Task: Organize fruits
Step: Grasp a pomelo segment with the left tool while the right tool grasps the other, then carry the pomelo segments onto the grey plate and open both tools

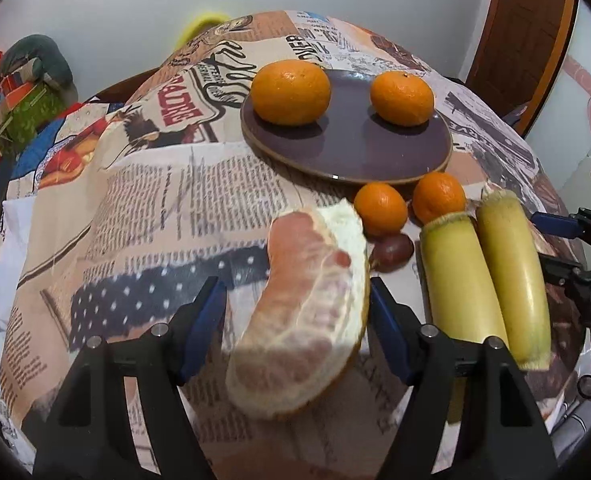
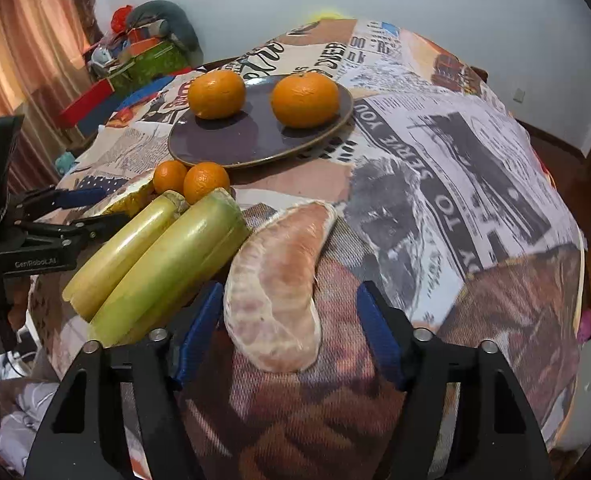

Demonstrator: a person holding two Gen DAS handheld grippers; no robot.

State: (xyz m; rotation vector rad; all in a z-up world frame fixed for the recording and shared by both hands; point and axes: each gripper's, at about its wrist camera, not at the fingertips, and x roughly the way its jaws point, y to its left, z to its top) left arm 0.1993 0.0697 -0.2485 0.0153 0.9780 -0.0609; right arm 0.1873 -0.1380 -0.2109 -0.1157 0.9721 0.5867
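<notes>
On the table's cloth (image 1: 143, 200), the left gripper (image 1: 297, 312) stands spread around one peeled pomelo wedge (image 1: 307, 312), blue fingers (image 1: 205, 320) not clearly touching it. Behind it a dark small fruit (image 1: 391, 250) is half hidden and hard to name. Two oranges (image 1: 380, 208) lie beside the plate (image 1: 351, 152), which carries two more. Two cane pieces (image 1: 461, 280) follow. Near the right edge, the right gripper (image 2: 291, 320) straddles a second wedge (image 2: 279, 284), spread.

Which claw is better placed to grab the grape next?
Left, probably. The grape lies just beyond the left claw, off its right finger, beside the wedge. From the right claw, the cane pieces block and hide it.
</notes>
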